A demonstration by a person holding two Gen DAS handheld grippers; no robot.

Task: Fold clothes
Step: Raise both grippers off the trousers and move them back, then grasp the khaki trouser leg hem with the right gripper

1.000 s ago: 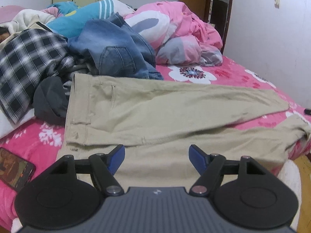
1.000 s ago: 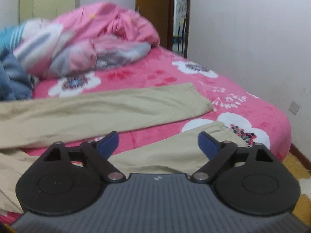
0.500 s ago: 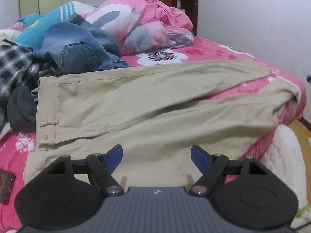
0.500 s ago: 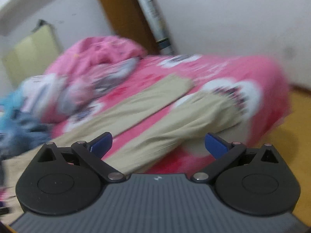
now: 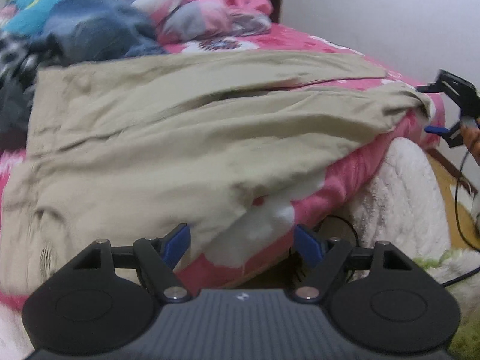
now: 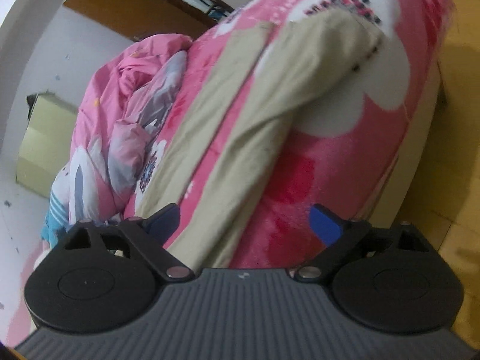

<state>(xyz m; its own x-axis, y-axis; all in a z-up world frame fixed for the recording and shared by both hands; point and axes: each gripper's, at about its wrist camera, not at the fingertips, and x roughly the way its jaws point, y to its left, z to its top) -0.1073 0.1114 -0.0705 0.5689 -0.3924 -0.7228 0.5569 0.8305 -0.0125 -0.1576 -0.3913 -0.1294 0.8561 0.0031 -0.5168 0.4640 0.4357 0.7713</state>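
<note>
Beige trousers (image 5: 168, 126) lie spread across the pink flowered bed (image 5: 354, 168), waist at the left, legs running right to the bed's edge. My left gripper (image 5: 243, 241) is open and empty, low at the near bed edge just below the trousers' near hem. My right gripper (image 6: 244, 223) is open and empty, tilted sideways beside the near trouser leg (image 6: 288, 90) at the bed's side. It shows in the left wrist view (image 5: 447, 111) by the leg's cuff.
A pile of jeans (image 5: 99, 33), plaid and blue clothes lies at the back left. A pink quilt (image 5: 210, 9) is bunched at the back. A white fleecy cover (image 5: 402, 198) hangs at the bed's corner. Cables trail over the wooden floor (image 6: 462, 180).
My left gripper has dropped lower toward the near bed edge. My right gripper has swung out past the bed's side and rolled sideways. Both stay open; the trousers have not moved.
</note>
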